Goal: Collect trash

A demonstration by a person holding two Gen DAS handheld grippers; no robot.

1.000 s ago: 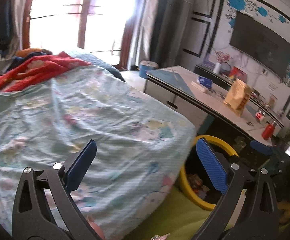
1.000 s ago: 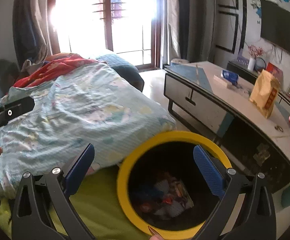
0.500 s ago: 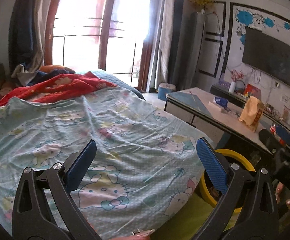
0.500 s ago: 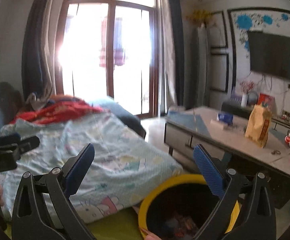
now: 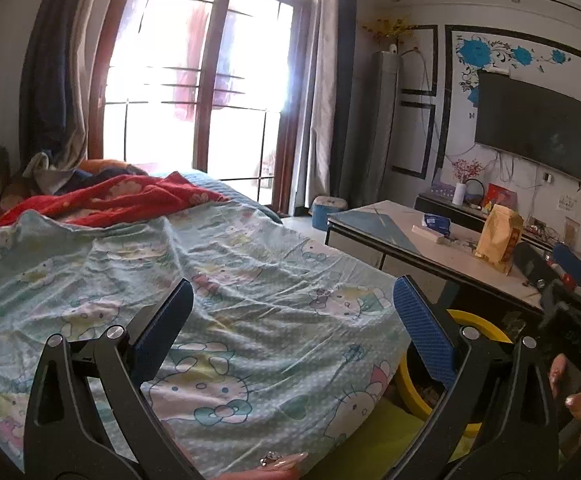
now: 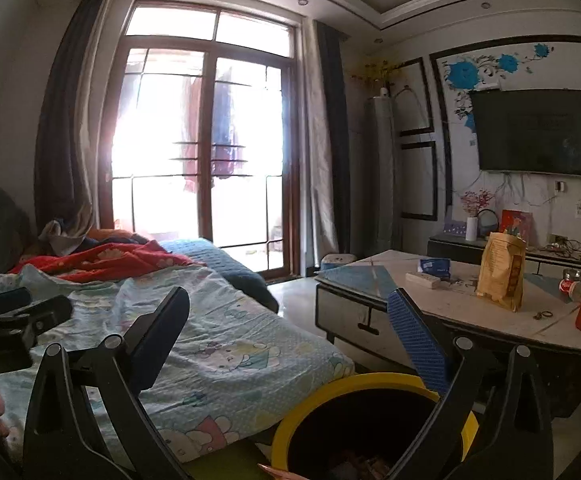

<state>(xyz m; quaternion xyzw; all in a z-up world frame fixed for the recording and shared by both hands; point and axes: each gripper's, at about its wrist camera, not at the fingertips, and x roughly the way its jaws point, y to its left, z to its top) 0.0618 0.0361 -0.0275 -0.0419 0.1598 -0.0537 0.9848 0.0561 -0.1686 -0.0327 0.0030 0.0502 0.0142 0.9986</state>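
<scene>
1. Bin (image 6: 374, 420), yellow-rimmed, sits near and low beneath the right gripper (image 6: 288, 312), whose jaws gape, released and empty.
2. Left gripper (image 5: 290, 304) hangs spread, empty, over the bed sheet (image 5: 250, 300); bin lies to its right.

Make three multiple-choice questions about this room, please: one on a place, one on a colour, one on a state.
1. Where does the yellow snack bag stand?
A. on the low table
B. on the bed
C. in the bin

2. What colour is the trash bin's rim?
A. red
B. yellow
C. white

3. How is the right gripper?
A. shut on a bottle
B. shut, holding nothing
C. open, holding nothing

Key:
1 A, the yellow snack bag stands upright on the low table.
2 B, the trash bin has a yellow rim.
3 C, the right gripper has its fingers wide apart.
</scene>
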